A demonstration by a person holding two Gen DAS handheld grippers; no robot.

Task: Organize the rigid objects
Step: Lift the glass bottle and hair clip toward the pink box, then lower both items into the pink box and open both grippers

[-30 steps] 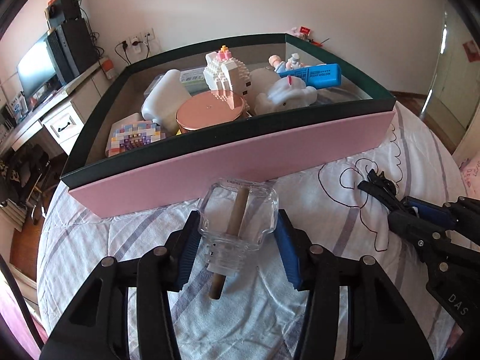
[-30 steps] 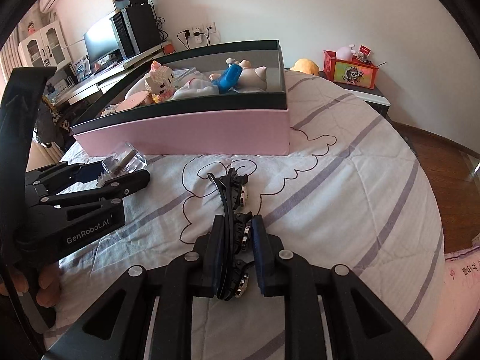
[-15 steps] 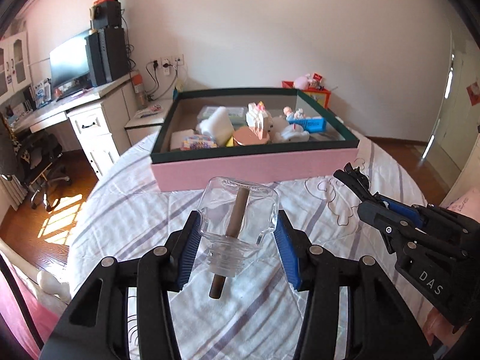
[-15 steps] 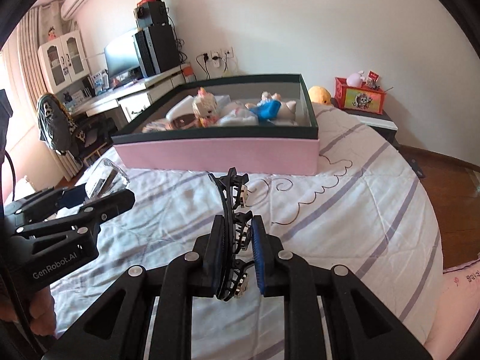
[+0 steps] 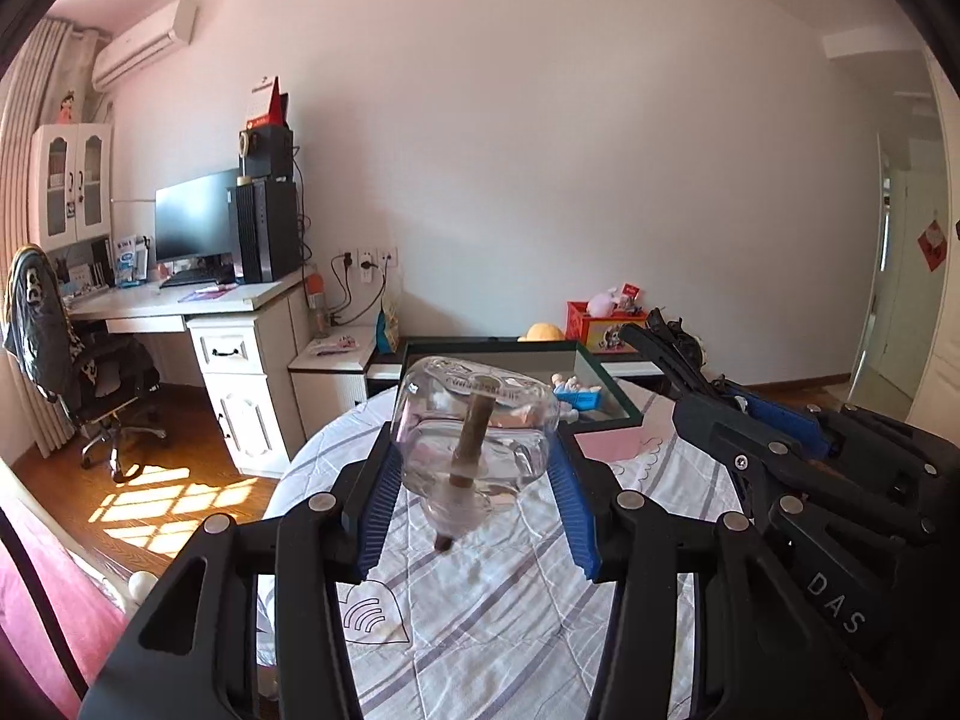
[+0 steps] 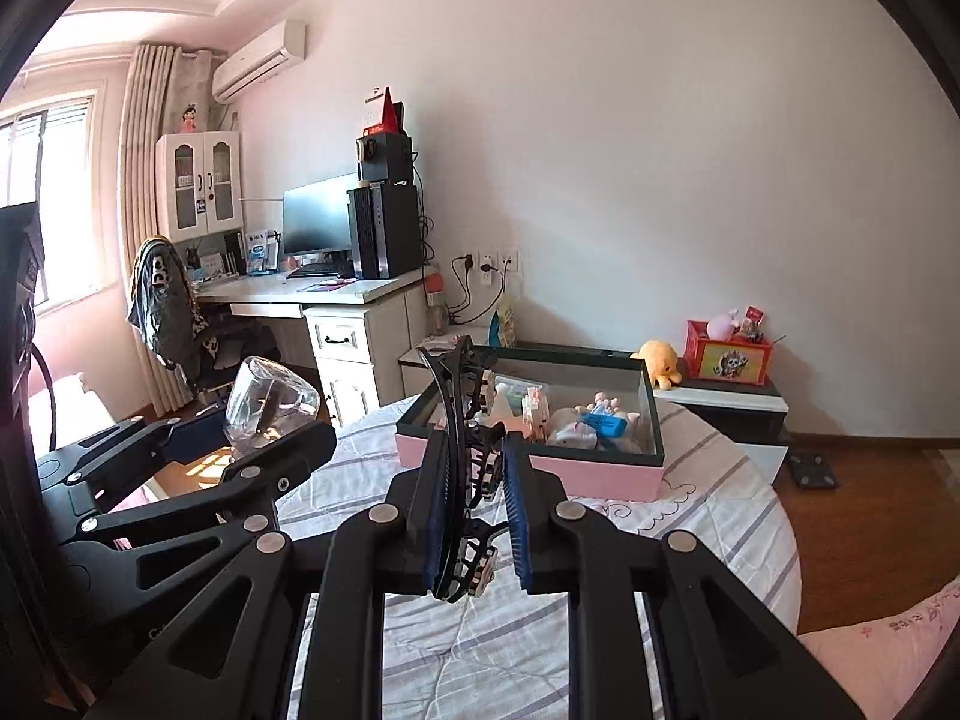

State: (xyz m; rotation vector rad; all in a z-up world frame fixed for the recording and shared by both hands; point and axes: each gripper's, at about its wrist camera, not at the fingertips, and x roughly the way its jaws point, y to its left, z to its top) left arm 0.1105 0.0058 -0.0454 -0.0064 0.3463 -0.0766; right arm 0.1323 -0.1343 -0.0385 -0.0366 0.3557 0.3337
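Between the left fingers (image 5: 384,504), glass bottle (image 5: 474,432) clamped; between the right fingers (image 6: 516,510), hair claw (image 6: 462,456) pinched, both raised, presumably for carrying to the box (image 6: 600,471) ahead.

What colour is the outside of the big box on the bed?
Pink, with a dark green rim. The box shows best in the right wrist view.

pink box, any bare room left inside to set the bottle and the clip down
The pink box is crowded at its middle and right with toys. Its near-left corner is hidden behind the hair clip. Bare bedspread lies in front of the box.
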